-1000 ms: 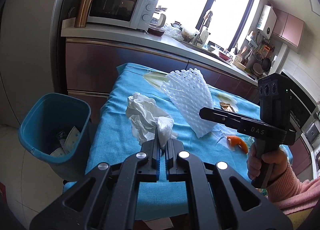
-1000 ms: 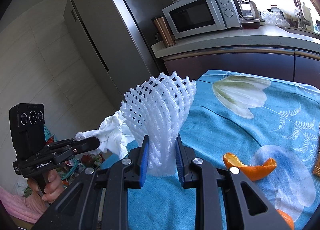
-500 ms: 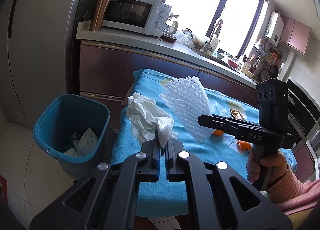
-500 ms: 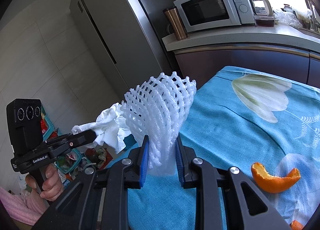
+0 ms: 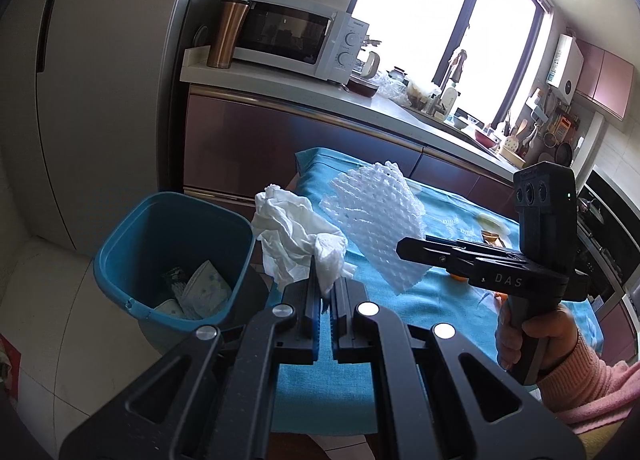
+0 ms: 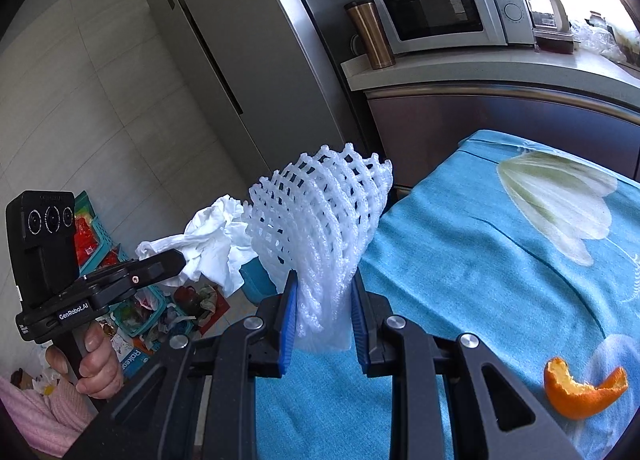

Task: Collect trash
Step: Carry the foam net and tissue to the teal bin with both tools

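My left gripper (image 5: 325, 292) is shut on a crumpled white tissue (image 5: 294, 236), held in the air at the table's left edge, just right of the blue trash bin (image 5: 120, 248). The left gripper and tissue also show in the right wrist view (image 6: 208, 236). My right gripper (image 6: 323, 292) is shut on a white foam fruit net (image 6: 324, 216), held above the blue tablecloth (image 6: 480, 260). In the left wrist view the net (image 5: 376, 220) hangs from the right gripper (image 5: 404, 250), close beside the tissue.
The bin holds some paper trash (image 5: 200, 288). An orange peel (image 6: 580, 388) lies on the cloth at the right. A counter with a microwave (image 5: 296, 40) and copper tumbler (image 5: 226, 34) stands behind. A fridge (image 6: 248, 72) is left; cluttered baskets (image 6: 136, 300) sit on the floor.
Both grippers have moved left with their loads, off the middle of the table toward the bin. The bin looks nearer and more beneath the tissue.
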